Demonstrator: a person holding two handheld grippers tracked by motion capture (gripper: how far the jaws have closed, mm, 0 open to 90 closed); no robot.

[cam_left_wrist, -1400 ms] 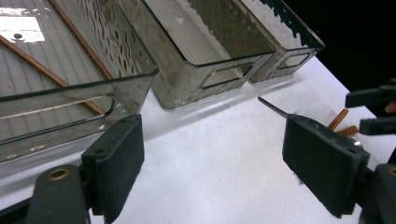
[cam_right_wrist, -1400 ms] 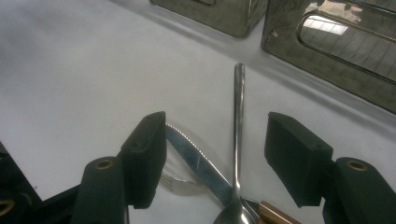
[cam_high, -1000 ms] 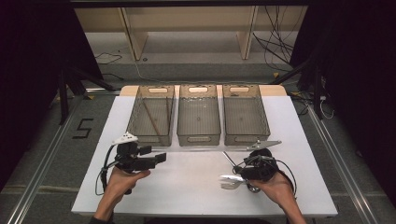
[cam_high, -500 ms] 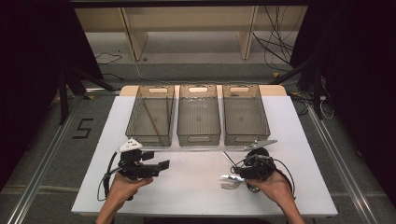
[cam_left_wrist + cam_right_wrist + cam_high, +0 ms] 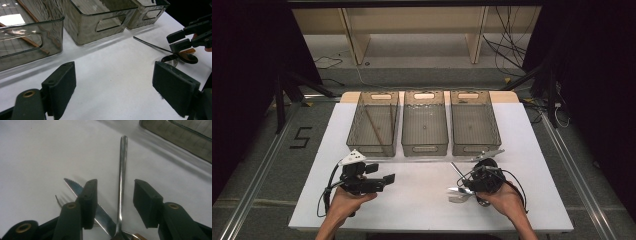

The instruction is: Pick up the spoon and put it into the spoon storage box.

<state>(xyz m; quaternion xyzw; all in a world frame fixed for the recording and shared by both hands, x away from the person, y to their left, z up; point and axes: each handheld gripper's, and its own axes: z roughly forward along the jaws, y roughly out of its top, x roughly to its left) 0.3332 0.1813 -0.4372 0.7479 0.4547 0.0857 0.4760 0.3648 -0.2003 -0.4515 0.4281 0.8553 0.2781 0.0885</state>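
Right gripper (image 5: 115, 202): my jaws were closing, straddling slim steel spoon handle (image 5: 121, 177), pads clear | left gripper (image 5: 122, 85): released, empty | left smoky plastic bin (image 5: 373, 122): wooden chopstick (image 5: 374, 129).

- The table (image 5: 427, 210) has a plain white top.
- Three bins (image 5: 424, 122) are smoky grey see-through plastic.
- A stick (image 5: 30, 41) in the left bin is reddish brown.
- The spoon (image 5: 121, 182) is shiny silver; so are the saw-edged knife (image 5: 100, 213) and the fork (image 5: 58, 200).
- The left gripper (image 5: 115, 85) and right gripper (image 5: 115, 202) have matt black jaws with brass-coloured rivets.
- A small brown bit under the cutlery is possibly wood.
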